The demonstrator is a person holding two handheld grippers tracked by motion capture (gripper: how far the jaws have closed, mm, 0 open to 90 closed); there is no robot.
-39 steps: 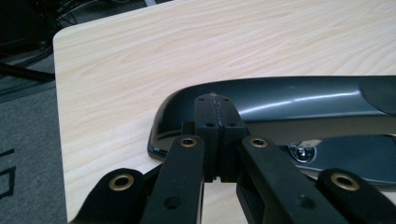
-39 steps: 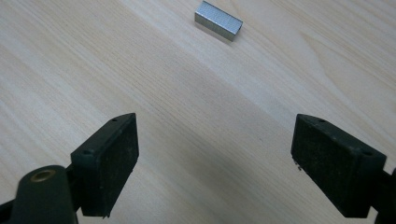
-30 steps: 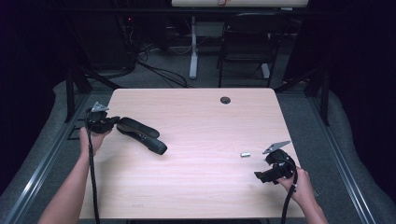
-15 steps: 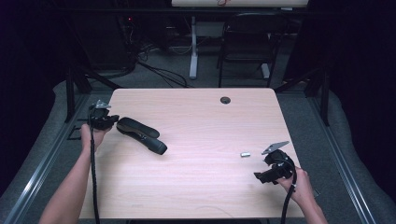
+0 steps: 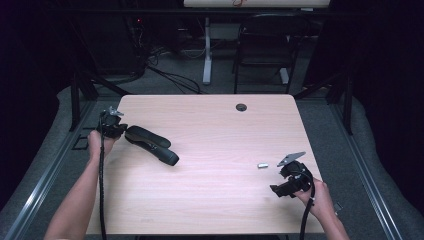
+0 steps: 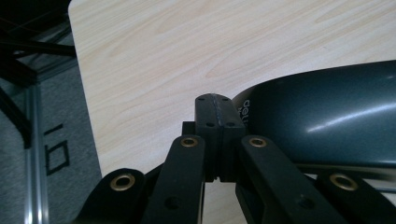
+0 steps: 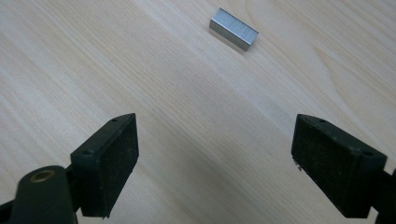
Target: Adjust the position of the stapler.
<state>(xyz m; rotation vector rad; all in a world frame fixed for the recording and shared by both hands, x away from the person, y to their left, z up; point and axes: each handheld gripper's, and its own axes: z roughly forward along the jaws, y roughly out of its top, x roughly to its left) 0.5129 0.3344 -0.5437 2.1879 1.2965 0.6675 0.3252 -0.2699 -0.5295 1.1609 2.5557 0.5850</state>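
So the light wood bench [image 5: 210,200] takes up most of the high view, with a small round cable hole [image 5: 241,107] up around 12 o'clock near its far edge. Biggest thing on it is a black stapler [image 5: 151,144], lying flat over at about 9 o'clock, long body angled from the left edge toward the middle. In the left gripper view its glossy dark shell [image 6: 327,121] sits just beside the jaw tips, at their 3 o'clock.

The left gripper [image 5: 111,124] is right at the stapler's left end, jaws pressed fully together with nothing between them, pads meeting flat [image 6: 215,122]. Can't tell if it's actually touching the stapler or just next to it.

The right gripper [image 5: 286,182] is down at roughly 4 o'clock on the bench, jaws spread wide apart and holding nothing [image 7: 224,163]. Just ahead of it lies a little silver strip of staples [image 5: 262,165], at about 12 o'clock from the open jaws [image 7: 233,29], clear of both pads.
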